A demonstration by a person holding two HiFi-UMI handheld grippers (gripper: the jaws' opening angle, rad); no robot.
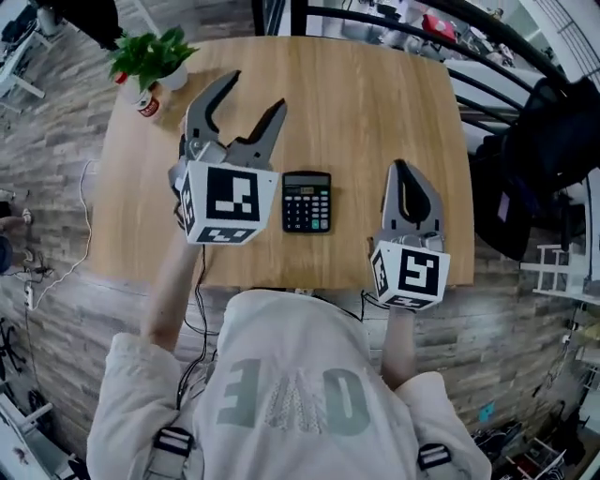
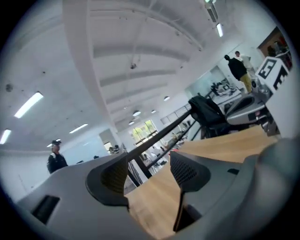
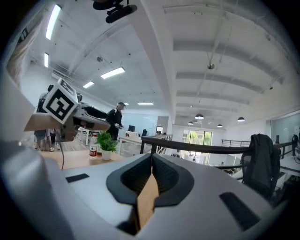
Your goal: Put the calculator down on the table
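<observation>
A black calculator [image 1: 307, 201] lies flat on the wooden table [image 1: 375, 103], keys up, between my two grippers and touched by neither. My left gripper [image 1: 257, 91] is raised above the table to the calculator's left. Its jaws stand wide open with nothing between them, and in the left gripper view [image 2: 150, 171] only bare tabletop shows in the gap. My right gripper [image 1: 405, 171] hovers to the calculator's right, shut and empty; in the right gripper view [image 3: 151, 176] its pads meet at the tip. Both grippers point roughly level, away from the person.
A potted green plant [image 1: 153, 54] and a small red-labelled bottle [image 1: 147, 103] stand at the table's far left corner, also seen as the plant [image 3: 107, 144] in the right gripper view. A dark jacket on a chair [image 1: 548, 141] is beyond the right edge. A railing [image 1: 375, 19] runs behind the table.
</observation>
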